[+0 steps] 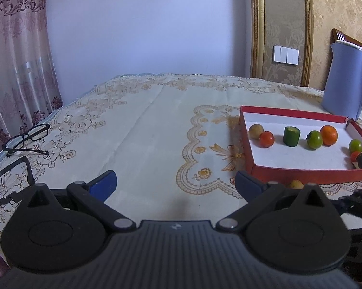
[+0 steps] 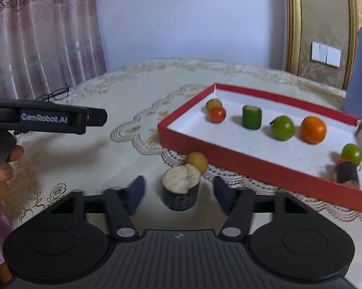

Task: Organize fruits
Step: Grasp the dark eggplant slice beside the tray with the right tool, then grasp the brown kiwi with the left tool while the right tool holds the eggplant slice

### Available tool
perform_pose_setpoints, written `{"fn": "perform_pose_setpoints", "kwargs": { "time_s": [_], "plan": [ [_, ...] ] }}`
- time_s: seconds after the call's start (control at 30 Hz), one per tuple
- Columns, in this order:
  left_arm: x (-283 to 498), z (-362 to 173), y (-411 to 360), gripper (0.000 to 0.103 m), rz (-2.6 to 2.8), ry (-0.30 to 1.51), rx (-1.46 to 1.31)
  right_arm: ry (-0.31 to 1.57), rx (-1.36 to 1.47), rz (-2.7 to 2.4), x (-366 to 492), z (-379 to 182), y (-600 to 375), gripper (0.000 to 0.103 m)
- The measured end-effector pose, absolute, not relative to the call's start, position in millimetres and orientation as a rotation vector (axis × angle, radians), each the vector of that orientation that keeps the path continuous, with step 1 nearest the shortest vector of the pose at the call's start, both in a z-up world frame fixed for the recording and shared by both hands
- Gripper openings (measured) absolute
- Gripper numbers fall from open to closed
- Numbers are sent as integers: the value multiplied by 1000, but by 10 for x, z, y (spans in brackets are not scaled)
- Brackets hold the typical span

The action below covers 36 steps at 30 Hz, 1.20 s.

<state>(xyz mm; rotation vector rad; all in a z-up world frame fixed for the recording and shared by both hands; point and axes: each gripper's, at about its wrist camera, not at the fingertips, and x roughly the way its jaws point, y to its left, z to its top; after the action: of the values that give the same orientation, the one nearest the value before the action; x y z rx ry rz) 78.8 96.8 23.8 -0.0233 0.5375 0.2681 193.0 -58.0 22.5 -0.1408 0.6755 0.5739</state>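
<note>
A red-walled box (image 2: pixel 241 166) (image 1: pixel 301 174) with a white floor holds several fruits: a red tomato (image 2: pixel 217 114), a green cucumber chunk (image 2: pixel 252 117), a green tomato (image 2: pixel 282 128), an orange (image 2: pixel 313 130). On the cloth before the box stand a dark cut chunk with a pale top (image 2: pixel 181 187) and a yellow round fruit (image 2: pixel 197 160). My right gripper (image 2: pixel 179 193) is open, its blue pads either side of the dark chunk, not touching. My left gripper (image 1: pixel 175 184) is open and empty over bare cloth, left of the box.
Black glasses (image 1: pixel 27 138) lie at the table's left edge. A blue jug (image 1: pixel 344 79) stands behind the box. The left gripper's body (image 2: pixel 48 119) and the hand holding it show at left in the right wrist view. A curtain hangs at left.
</note>
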Motion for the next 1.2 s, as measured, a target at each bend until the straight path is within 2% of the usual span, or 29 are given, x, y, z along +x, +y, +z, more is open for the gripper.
{"fn": "perform_pose_setpoints", "kwargs": {
  "time_s": [0.1, 1.2],
  "plan": [
    [793, 223, 955, 103, 265, 544, -23, 684, -147, 558, 1939, 198, -584, 33],
    [999, 112, 30, 103, 101, 593, 76, 558, -15, 369, 1632, 476, -1674, 33]
  ]
}}
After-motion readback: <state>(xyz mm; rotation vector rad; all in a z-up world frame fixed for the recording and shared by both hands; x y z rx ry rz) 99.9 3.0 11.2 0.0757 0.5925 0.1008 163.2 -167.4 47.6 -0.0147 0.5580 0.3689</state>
